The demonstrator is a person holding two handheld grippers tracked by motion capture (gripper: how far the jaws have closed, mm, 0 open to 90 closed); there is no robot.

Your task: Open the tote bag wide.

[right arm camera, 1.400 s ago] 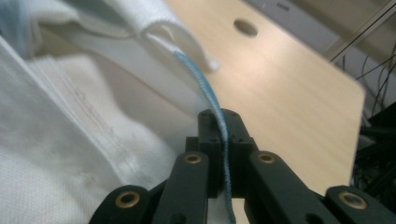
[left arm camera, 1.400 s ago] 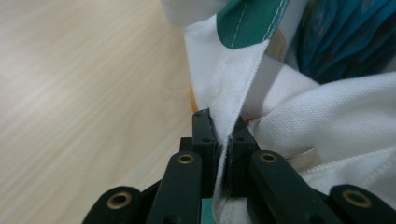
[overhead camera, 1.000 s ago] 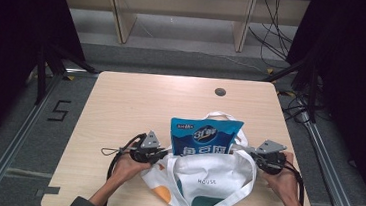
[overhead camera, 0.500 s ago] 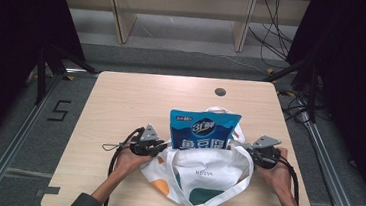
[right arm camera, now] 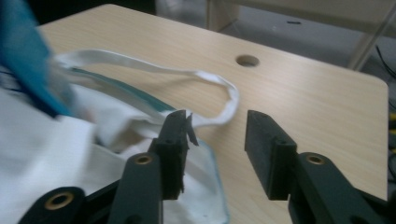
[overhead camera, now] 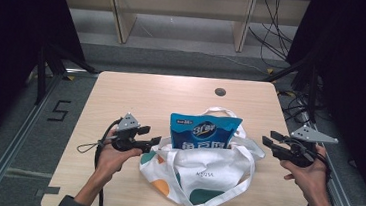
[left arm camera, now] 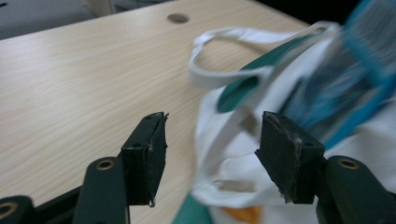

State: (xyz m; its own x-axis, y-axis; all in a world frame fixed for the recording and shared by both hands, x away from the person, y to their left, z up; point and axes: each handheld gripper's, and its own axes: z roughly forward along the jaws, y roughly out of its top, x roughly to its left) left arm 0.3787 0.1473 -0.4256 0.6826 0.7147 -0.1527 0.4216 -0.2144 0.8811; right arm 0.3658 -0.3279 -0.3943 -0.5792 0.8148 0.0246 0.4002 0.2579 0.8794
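Beside the tote bag [overhead camera: 199, 177], both grippers' jaws now released, apart.

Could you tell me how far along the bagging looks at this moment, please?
Looks mostly done: the blue printed pouch stands in the white cloth tote bag, its top half above the opening. In hand: nothing. The left gripper sits at the bag's edge and the right gripper just off it, both with jaws open and empty. Possibly left: seating the pouch deeper and gathering the white handles, which lie loose.
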